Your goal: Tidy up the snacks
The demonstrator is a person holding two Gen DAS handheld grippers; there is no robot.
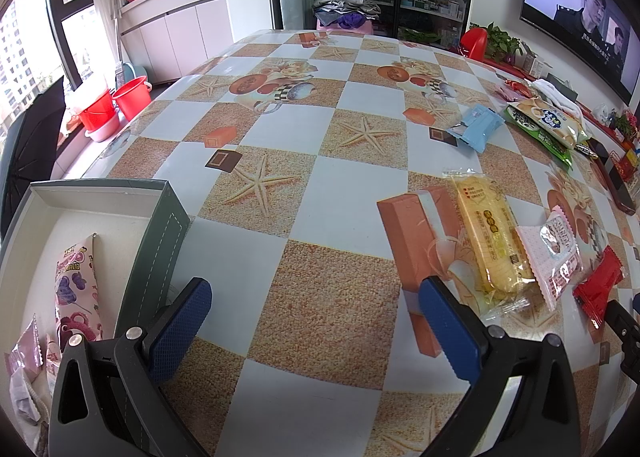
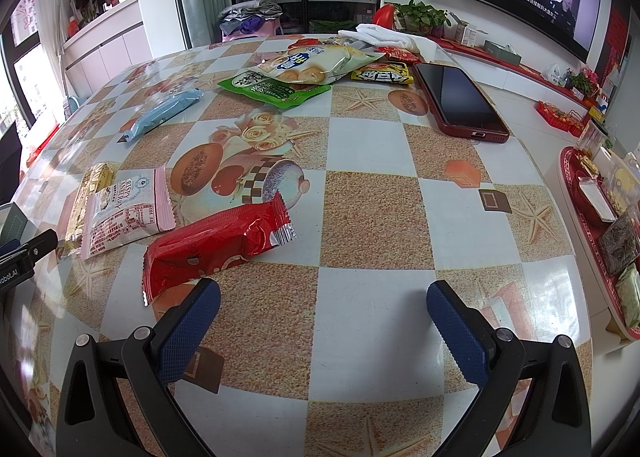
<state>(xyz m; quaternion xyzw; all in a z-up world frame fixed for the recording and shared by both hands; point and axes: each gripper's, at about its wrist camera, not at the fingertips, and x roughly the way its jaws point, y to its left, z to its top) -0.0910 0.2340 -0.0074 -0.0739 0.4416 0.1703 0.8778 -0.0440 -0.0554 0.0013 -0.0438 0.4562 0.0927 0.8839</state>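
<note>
At nine o'clock of the left hand-held gripper (image 1: 316,321) sits an open box (image 1: 160,233) holding a pink snack bag (image 1: 76,285) and smaller packets. That gripper's jaws gape wide, holding nothing, above the checkered surface (image 1: 320,185). At two o'clock lie a yellow packet (image 1: 490,241), a pink-white packet (image 1: 554,261) and a red wrapper (image 1: 600,285). The right hand-held gripper (image 2: 322,311) is likewise spread wide and empty, the red wrapper (image 2: 216,245) at eleven o'clock, a blue packet (image 2: 164,115) and green bags (image 2: 276,91) beyond, a phone (image 2: 460,103) at one o'clock.
</note>
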